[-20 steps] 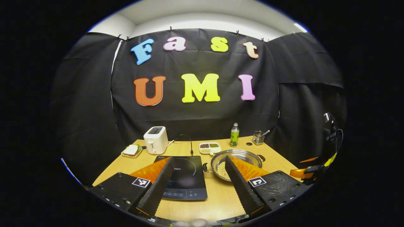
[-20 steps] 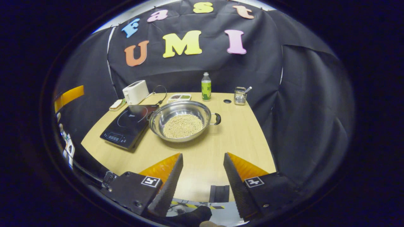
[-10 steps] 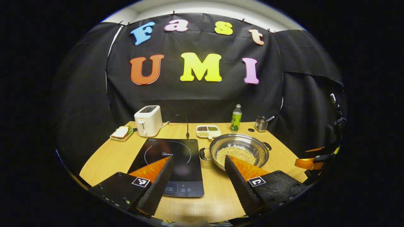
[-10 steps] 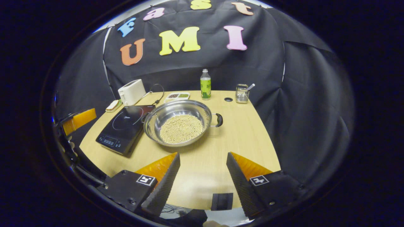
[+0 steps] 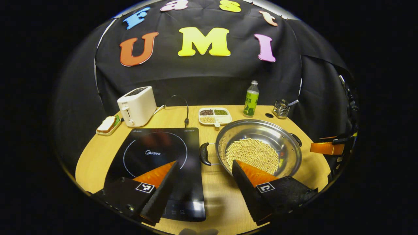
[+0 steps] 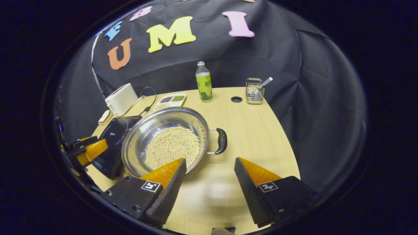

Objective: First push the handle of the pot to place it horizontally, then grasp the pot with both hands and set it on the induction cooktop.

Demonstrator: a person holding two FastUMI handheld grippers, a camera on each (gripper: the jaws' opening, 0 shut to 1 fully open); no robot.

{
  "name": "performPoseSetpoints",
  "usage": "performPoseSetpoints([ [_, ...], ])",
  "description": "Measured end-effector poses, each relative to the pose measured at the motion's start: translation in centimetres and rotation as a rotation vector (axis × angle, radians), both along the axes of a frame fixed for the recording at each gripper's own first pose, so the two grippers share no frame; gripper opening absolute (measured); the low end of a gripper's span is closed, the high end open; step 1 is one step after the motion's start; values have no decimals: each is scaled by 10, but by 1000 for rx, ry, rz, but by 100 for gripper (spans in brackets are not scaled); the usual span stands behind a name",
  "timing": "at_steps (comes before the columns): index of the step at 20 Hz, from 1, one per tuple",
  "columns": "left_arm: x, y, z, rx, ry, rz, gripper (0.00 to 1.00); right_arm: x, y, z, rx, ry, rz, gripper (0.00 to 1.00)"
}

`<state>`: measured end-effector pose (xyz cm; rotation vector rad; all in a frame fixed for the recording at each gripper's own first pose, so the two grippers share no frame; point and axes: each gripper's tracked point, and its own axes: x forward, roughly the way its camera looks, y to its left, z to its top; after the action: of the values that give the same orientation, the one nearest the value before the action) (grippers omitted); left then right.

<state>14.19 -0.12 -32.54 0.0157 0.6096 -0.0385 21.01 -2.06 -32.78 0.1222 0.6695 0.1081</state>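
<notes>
A steel pot (image 5: pixel 281 137) (image 6: pixel 143 130) holding pale beans stands on the wooden table (image 5: pixel 98 153), just right of the black induction cooktop (image 5: pixel 156 153) (image 6: pixel 112 140). Its two black handles (image 5: pixel 204 154) (image 6: pixel 222 141) point sideways. My left gripper (image 5: pixel 205 169) is open, hovering near the pot's left handle, between cooktop and pot. My right gripper (image 6: pixel 210 166) is open too, a short way in front of the pot's right handle. The right gripper also appears at the far right of the left gripper view (image 5: pixel 326 147), and the left gripper at the left edge of the right gripper view (image 6: pixel 91 150).
Along the back of the table stand a white toaster (image 5: pixel 136 106), a sandwich on a small plate (image 5: pixel 107 124), a divided dish of beans (image 5: pixel 214 116), a green bottle (image 5: pixel 251 99) and a wire holder (image 5: pixel 281 108). A black cable (image 5: pixel 183 107) runs behind the cooktop.
Both grippers have moved forward and lower toward the pot, which now looms larger. Each stays open. The pot and cooktop have not shifted.
</notes>
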Motion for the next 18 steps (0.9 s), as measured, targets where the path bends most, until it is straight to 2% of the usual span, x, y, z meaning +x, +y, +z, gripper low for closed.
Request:
performPoseSetpoints([
  [6, 40, -4, -43, -15, 101, 36, 97, 49, 0, -18, -17, 40, 29, 94],
  [10, 56, -10, -58, -28, 138, 41, 97, 66, 0, -26, -24, 62, 49, 94],
  [15, 64, -14, -63, 4, 160, 22, 96, 76, -3, -35, -34, 84, 57, 94],
  [16, 64, -14, -63, 5, 163, 19, 86, 77, -2, -35, -31, 88, 64, 94],
  [17, 64, -14, -63, 4, 171, 21, 96, 77, 0, -37, -28, 100, 67, 93],
  [18, 65, -14, -63, 3, 177, 21, 96, 77, 3, -40, -20, 108, 74, 92],
])
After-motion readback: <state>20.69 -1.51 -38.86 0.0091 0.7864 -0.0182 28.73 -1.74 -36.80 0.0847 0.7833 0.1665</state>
